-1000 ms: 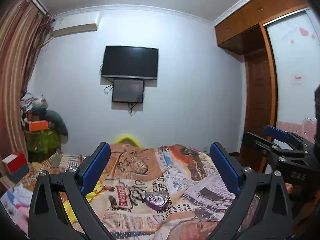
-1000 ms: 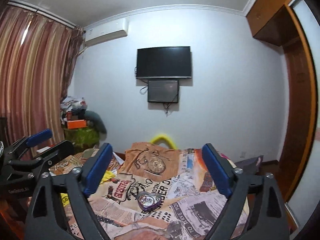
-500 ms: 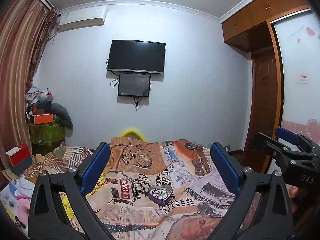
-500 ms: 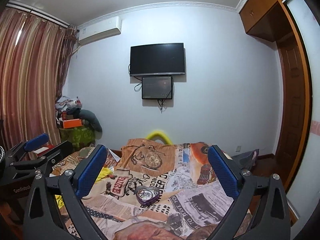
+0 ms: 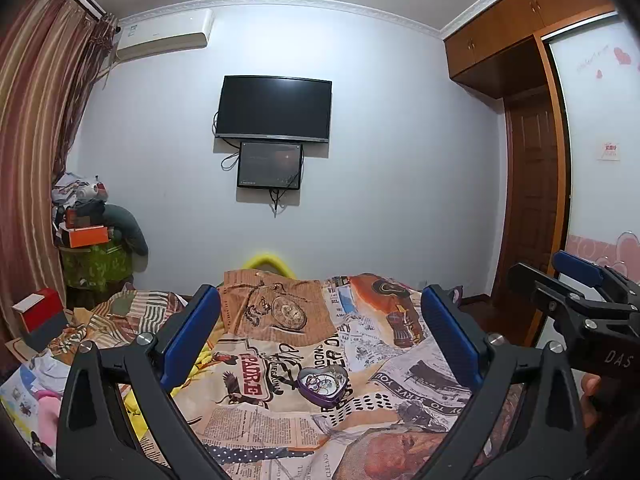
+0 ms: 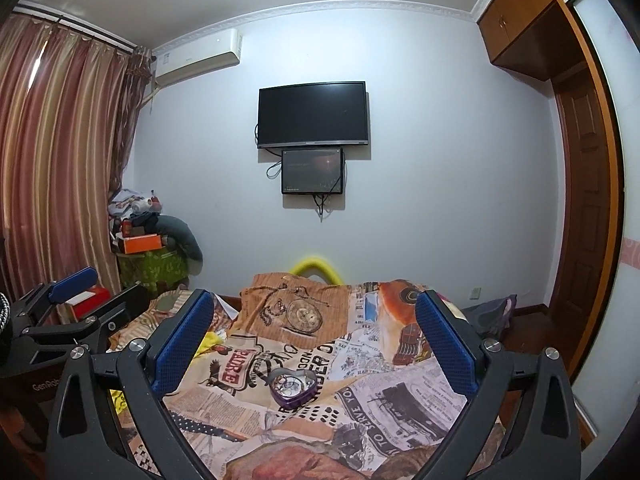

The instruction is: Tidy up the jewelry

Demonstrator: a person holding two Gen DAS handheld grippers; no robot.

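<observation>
**Colours on the bed and around it**

Purple heart tin (image 5: 322,387) on a tan, orange and white newsprint-pattern quilt (image 5: 400,360). Blue pads (image 6: 182,342), black gripper frames. Curtain (image 6: 56,160) at left striped maroon and gold. Black TV (image 5: 274,109) on a pale wall; wardrobe (image 5: 520,40) orange-brown at upper right.

Both rigs are being seen as black frames: left gripper (image 5: 320,332), right gripper (image 6: 316,330). Fingers (image 5: 191,334) are being faced with ribbed blue pads; silver screws are showing at the pivots. White lettering "DAS" is being read at 3 o'clock, "GenRob" at 9.
</observation>
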